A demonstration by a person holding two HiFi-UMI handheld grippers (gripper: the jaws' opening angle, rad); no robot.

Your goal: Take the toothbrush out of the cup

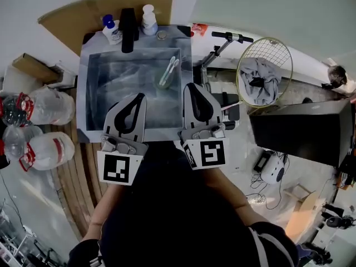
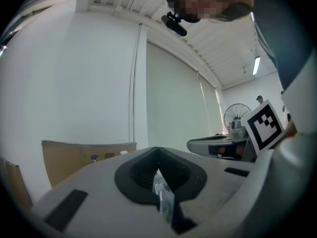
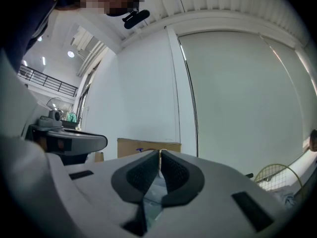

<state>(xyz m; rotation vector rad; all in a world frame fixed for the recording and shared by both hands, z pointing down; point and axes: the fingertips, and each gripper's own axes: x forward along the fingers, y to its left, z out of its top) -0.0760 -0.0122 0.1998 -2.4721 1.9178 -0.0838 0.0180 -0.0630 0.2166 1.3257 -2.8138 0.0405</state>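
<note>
Saw the toothbrush (image 1: 170,68), pale and slender, leaning tilted in the clear round cup (image 1: 162,83); found that cup standing on the floor of the rectangular, dull brushed-steel sink (image 1: 92,88), towards its far right; noted a matte black faucet (image 1: 128,29) and two white plastic bottles (image 1: 148,20) on the far ledge; saw the left gripper (image 1: 138,98) and right gripper (image 1: 190,88), grey with ribbed black pads, side by side above the sink's near edge, both closed on nothing, apart from the cup; noted a round wire basket (image 1: 238,74) holding crumpled grey cloth (image 1: 261,82) to the right.
</note>
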